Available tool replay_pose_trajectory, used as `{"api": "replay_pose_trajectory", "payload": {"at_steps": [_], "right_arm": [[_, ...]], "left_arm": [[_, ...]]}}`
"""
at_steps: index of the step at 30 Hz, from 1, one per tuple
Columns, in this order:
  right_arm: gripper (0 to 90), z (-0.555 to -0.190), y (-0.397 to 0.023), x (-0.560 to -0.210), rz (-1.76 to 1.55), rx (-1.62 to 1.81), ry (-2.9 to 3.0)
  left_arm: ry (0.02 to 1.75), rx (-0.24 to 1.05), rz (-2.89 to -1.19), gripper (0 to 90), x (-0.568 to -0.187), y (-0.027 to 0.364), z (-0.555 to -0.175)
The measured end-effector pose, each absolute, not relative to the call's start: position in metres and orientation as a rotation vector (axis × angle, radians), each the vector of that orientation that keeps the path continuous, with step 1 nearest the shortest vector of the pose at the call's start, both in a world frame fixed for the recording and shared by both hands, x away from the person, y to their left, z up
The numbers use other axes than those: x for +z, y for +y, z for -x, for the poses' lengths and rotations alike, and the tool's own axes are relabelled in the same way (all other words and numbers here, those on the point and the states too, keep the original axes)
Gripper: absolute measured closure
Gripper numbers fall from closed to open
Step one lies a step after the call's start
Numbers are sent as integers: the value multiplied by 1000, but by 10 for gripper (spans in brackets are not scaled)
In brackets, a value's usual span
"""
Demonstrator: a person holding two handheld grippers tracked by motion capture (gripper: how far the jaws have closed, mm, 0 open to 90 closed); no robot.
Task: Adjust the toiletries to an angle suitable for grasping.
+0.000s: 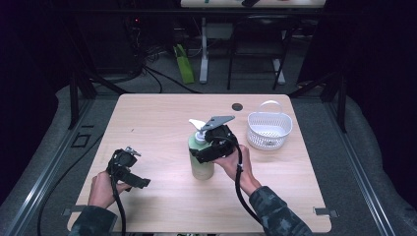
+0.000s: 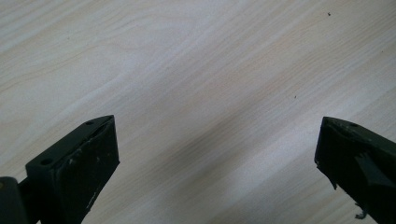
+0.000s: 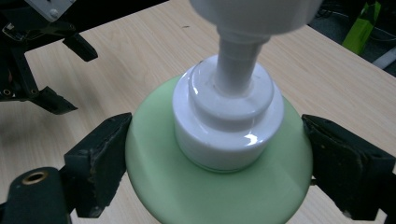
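Right gripper view looks down along the right hand-held gripper [image 3: 217, 163], whose two black jaws sit wide apart on either side of a pale green pump bottle [image 3: 219, 186]. Both pads lie against the bottle's rounded shoulder, left and right, so the bottle is clasped between them. The bottle's body is smooth, glossy plastic, round in section; on it sits a white collar [image 3: 229, 126] of stepped rings with a shine on its edge, and a white stem rises from that into the blurred pump head at the top. The jaw pads look worn and rough at their edges.

From the high view, the bottle [image 1: 201, 162] stands upright near the middle of the light wood-grain tabletop [image 1: 157, 123], with the right hand-held gripper [image 1: 206, 147] at its upper part. A white perforated plastic basket [image 1: 269, 129] with a hoop handle stands well apart to the right.

The left hand-held gripper [image 2: 217, 158] has its jaws spread wide over bare tabletop, holding nothing.
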State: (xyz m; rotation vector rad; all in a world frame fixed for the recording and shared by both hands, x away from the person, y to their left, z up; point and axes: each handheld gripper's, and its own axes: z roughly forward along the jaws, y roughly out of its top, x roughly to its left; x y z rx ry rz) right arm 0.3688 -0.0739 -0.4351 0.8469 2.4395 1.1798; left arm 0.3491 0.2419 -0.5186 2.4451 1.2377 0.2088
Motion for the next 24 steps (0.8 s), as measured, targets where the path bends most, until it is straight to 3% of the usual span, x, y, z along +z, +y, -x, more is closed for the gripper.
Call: {"api": "replay_pose_trajectory", "payload": {"at_steps": [24], "right_arm": [[122,-361,-120,-431,-829,1148,2490]], "left_arm": [[1238,212,-2449,0,-519,240,-347]]}}
